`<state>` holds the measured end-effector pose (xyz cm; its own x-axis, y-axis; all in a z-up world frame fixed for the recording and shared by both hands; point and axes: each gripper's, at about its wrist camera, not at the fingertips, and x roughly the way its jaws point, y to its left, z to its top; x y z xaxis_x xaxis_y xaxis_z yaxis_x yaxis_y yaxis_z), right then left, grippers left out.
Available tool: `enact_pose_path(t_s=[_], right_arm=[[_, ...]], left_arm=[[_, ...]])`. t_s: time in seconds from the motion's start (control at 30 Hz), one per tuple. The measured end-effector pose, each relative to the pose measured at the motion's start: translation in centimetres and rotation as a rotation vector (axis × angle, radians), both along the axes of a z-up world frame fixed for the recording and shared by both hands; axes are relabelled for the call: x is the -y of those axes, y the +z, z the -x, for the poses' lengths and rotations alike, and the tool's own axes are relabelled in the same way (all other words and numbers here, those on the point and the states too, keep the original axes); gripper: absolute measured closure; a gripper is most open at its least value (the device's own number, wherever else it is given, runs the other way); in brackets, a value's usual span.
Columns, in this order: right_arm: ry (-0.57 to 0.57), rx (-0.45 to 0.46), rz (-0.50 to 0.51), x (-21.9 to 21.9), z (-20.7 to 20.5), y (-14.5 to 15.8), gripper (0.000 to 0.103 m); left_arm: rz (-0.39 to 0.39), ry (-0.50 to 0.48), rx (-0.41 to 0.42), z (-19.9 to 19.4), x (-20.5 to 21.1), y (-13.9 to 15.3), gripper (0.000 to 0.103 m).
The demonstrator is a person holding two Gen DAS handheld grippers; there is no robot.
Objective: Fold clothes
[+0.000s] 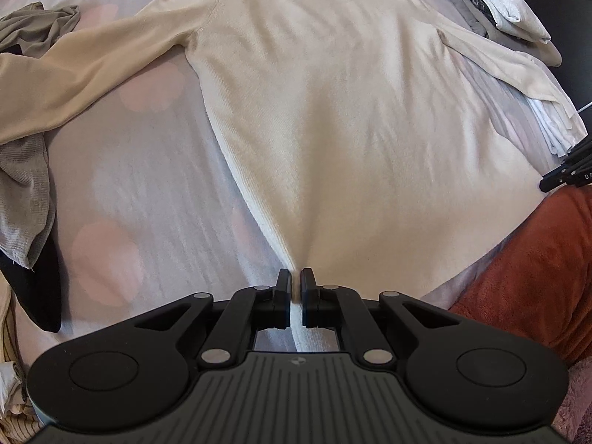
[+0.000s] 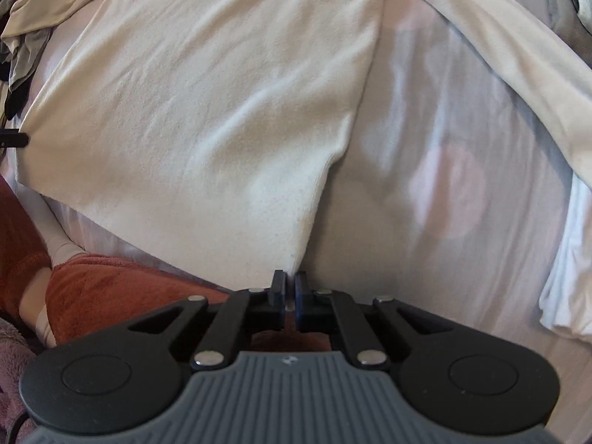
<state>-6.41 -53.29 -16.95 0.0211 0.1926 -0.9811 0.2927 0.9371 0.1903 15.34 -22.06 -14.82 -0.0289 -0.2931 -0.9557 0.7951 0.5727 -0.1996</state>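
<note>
At the bottom centre of each wrist view the tongs are pressed together on a hem corner of the cream sweater (image 1: 325, 118): the left tongs (image 1: 296, 282) pinch the lower left corner, which rises in a peak between the pads, and the right tongs (image 2: 290, 284) pinch the lower right corner. The knit looks soft, light and limp, so it should drape and sag from any hold; a thin pinch at one edge could stretch or slip, so the hem corners and later the shoulders seem the sound places to take it. Outward, the sweater lies flat, front down or up I cannot tell, on a bed (image 1: 148, 192) with pale sheet and pink spots, sleeves spread to both sides. Loose clothes (image 1: 33, 37) lie at left, a folded stack (image 1: 492, 3) at upper right.
</note>
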Motion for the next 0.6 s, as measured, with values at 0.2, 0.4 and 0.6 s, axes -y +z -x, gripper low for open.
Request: enact_pose_path(t_s=[0.2,0.4,0.6], right_arm=[[-0.053,-0.114,-0.113,2.0,0.4,-2.6,0.103],[-0.023,-0.104,-0.072,2.3,-0.4,-3.4,0.097],[-0.127,0.066,-0.041,6.5,2.1,0.1,0.080]], left_arm=[[-0.082,-0.037,-0.010,-0.2,0.3,-2.0,0.100],[-0.144,-0.013,-0.052,-1.1,0.6,-4.1,0.099],[-0.064,0.061,-0.063,-2.4,-1.0,-2.7,0.083]])
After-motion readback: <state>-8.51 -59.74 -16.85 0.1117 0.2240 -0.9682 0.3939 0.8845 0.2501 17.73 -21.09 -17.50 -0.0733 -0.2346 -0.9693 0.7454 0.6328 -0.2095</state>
